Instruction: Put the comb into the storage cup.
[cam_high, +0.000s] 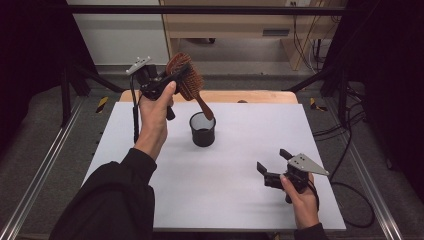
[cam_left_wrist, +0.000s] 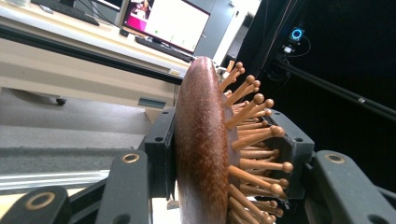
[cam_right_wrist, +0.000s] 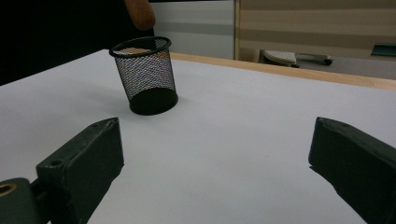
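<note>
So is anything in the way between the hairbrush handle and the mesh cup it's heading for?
Nothing visible. The left gripper is clamped on the hairbrush head, its handle tip hanging right above the open mesh cup. The cup looks empty, and the right gripper sits well off to the side, open.

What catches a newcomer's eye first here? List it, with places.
The wooden hairbrush stands out: the left gripper clamps its head in the air above the far left of the white table, handle tip pointing down at the rim of the black mesh cup. That cup stands alone near the table's middle. The right gripper rests at the near right, jaws wide open and holding nothing.
</note>
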